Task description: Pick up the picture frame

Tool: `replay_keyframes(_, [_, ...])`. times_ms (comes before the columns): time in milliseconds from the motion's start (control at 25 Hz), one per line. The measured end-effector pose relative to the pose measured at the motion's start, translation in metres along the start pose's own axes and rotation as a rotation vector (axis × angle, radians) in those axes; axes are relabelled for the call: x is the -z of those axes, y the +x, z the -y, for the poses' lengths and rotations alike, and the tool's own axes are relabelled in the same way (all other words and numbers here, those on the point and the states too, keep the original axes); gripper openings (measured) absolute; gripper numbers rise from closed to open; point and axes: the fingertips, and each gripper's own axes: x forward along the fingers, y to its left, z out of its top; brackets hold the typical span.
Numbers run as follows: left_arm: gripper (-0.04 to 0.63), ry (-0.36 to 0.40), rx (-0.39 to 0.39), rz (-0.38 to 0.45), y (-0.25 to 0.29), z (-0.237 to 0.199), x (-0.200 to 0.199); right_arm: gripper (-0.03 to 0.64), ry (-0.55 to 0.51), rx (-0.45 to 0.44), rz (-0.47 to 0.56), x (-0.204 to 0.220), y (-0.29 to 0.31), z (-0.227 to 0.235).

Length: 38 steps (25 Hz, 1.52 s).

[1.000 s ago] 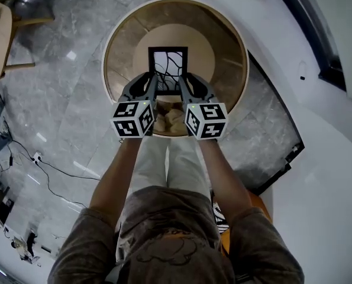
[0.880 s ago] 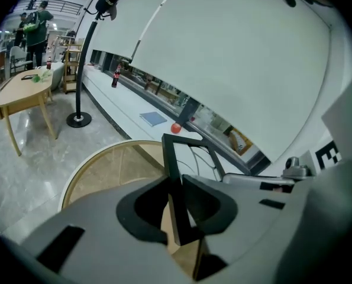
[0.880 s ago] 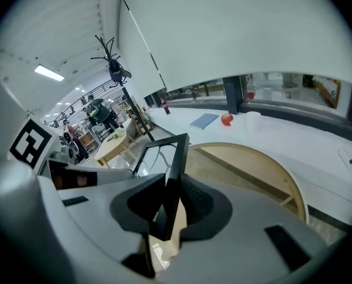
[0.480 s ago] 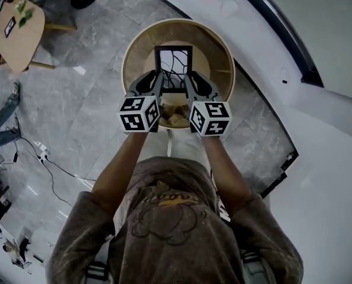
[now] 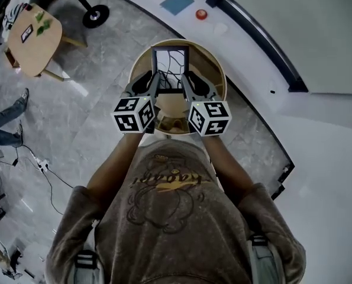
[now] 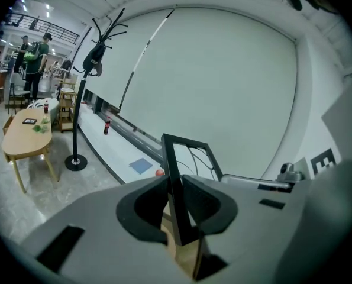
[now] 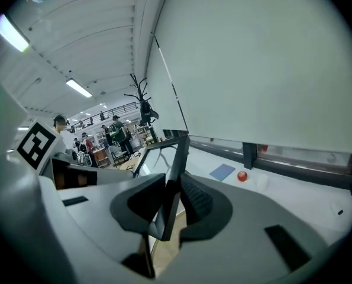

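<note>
While both grippers grasp it, the picture frame (image 5: pixel 170 68) hangs betw. them, over the round wooden table (image 5: pixel 218 70); left gripper (image 6: pixel 174 185) is clenched on the frame's left side bar; right gripper (image 7: pixel 173 193) is clenched on its right side bar; each bar sits edge-on betw. the pads, w/ the frame's top reaching beyond the jaw tips.

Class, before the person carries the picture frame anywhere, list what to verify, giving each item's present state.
1. The left gripper is shut on the picture frame at one side: ok.
2. The right gripper is shut on the opposite side: ok.
3. Frame lifted off the round table: ok.
4. Frame level between both grippers: ok.
5. Set-down spot chosen: cannot tell.
</note>
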Motion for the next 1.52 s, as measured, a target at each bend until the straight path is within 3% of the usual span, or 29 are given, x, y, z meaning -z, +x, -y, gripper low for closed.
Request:
replay_keyframes(560, [0.089,0.045,0.032,0.108,-0.042,0.037,-0.042,0.095,-0.043,-0.015,0.096,-0.050,-0.040,-0.022])
replay_keyframes(1520, [0.089,0.048,-0.003,0.112,-0.042,0.035,-0.039,0.091,-0.025,-0.026,0.081,-0.043,-0.035,-0.020])
